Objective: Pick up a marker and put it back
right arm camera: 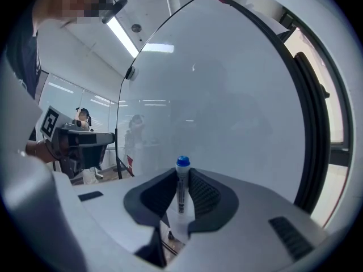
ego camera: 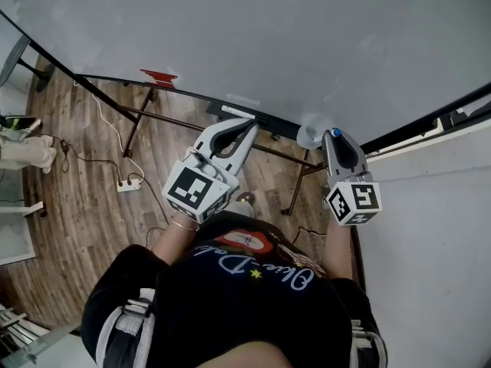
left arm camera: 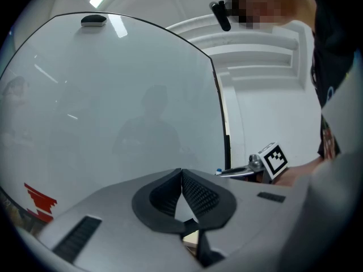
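Two grippers are held up before a whiteboard [ego camera: 268,37] in the head view. The left gripper [ego camera: 242,129] is pointed at the board's lower edge. The right gripper [ego camera: 335,138] is raised beside it, well apart, and the blue cap of the marker [ego camera: 335,132] shows at its tip. A wooden floor [ego camera: 77,198] is seen below the board.

In the left gripper view, the jaws are seen clenched together with nothing between them, their tips close to the board.

In the right gripper view, the marker is grasped between the jaws, lying along them. Its blue cap projects just past the tips toward the board. The left gripper is visible at the left edge.
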The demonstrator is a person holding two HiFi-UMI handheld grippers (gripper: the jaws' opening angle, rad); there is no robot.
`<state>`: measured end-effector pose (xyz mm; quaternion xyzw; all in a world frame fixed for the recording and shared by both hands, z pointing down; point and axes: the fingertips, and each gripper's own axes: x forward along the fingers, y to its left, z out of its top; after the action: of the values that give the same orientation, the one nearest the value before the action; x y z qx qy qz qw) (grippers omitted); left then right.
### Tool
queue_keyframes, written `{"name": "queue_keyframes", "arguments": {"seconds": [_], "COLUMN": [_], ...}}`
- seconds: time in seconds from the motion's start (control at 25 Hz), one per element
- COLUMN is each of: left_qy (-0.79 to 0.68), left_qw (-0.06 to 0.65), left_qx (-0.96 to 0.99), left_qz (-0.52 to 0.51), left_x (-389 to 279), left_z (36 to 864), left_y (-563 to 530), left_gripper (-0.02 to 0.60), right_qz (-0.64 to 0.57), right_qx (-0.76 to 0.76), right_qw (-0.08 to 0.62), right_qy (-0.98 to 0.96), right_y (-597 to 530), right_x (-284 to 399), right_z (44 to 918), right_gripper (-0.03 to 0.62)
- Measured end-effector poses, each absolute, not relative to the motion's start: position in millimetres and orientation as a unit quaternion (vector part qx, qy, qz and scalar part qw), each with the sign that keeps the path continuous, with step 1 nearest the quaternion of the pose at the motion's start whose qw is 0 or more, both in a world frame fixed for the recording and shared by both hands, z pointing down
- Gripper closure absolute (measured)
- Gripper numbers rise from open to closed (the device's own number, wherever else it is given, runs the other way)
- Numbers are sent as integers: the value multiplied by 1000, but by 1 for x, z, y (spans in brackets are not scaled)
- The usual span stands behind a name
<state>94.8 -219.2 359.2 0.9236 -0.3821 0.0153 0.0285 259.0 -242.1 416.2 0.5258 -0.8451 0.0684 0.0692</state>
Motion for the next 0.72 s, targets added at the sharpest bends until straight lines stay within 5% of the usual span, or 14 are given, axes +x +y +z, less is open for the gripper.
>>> {"name": "queue_keyframes", "arguments": {"seconds": [0.72], "left_qy": [-382], "left_qw": [28], "left_qx": [924], "left_qz": [13], "left_x": [91], "left_z": [359], "left_y": [-216], "left_gripper": [578], "right_qz": [79], "right_qx": [533], "right_qw": [90], "right_qy": [-838], "right_y": [-242], "right_x": [258], "right_z": [437], "right_gripper": [528]}}
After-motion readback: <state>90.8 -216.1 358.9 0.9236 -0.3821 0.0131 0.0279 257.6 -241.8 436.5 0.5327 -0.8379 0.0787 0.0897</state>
